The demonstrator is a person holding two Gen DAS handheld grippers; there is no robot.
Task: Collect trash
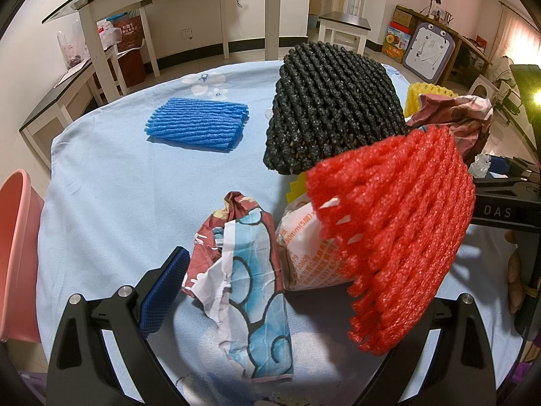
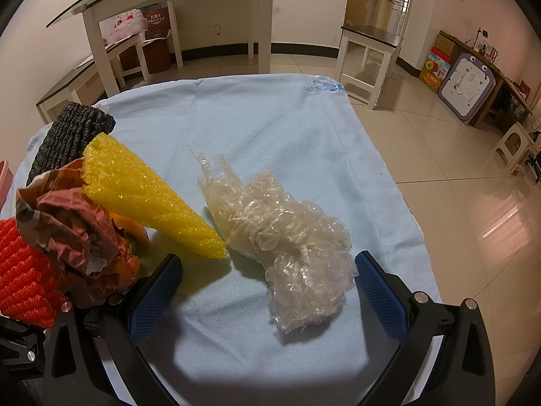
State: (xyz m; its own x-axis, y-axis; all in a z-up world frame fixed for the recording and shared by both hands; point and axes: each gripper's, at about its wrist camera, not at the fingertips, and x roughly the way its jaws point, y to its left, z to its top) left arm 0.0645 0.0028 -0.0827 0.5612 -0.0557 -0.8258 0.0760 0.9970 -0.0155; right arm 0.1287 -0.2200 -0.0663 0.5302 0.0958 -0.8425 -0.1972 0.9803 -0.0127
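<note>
The right gripper [image 2: 268, 282] has its jaws spread wide and released, blue textured pads flanking a crumpled clear plastic bag [image 2: 287, 237] that lies on the pale blue tablecloth [image 2: 270, 118] between them, not pinched. The left gripper [image 1: 270, 291] also stands parted: 1 blue pad shows at 8 o'clock in its view, the other is hidden behind a red foam net [image 1: 392, 233], so whether that net is touched cannot be told.

The bag is thin, glossy, wrinkled film, bunched into a lumpy mass. At 9 o'clock from it leans a yellow foam net [image 2: 148, 199], ribbed and wedge-shaped, resting against a crushed maroon wrapper [image 2: 74, 237]. In the left view a crumpled printed wrapper [image 1: 243, 284] with blue cloud shapes lies between the jaws, a white packet with orange print [image 1: 304, 257] just beside it. A black foam net [image 1: 334, 108], coarse and domed, stands at 12 o'clock; a flat blue foam net [image 1: 199, 123] lies well apart at 10 o'clock.
</note>
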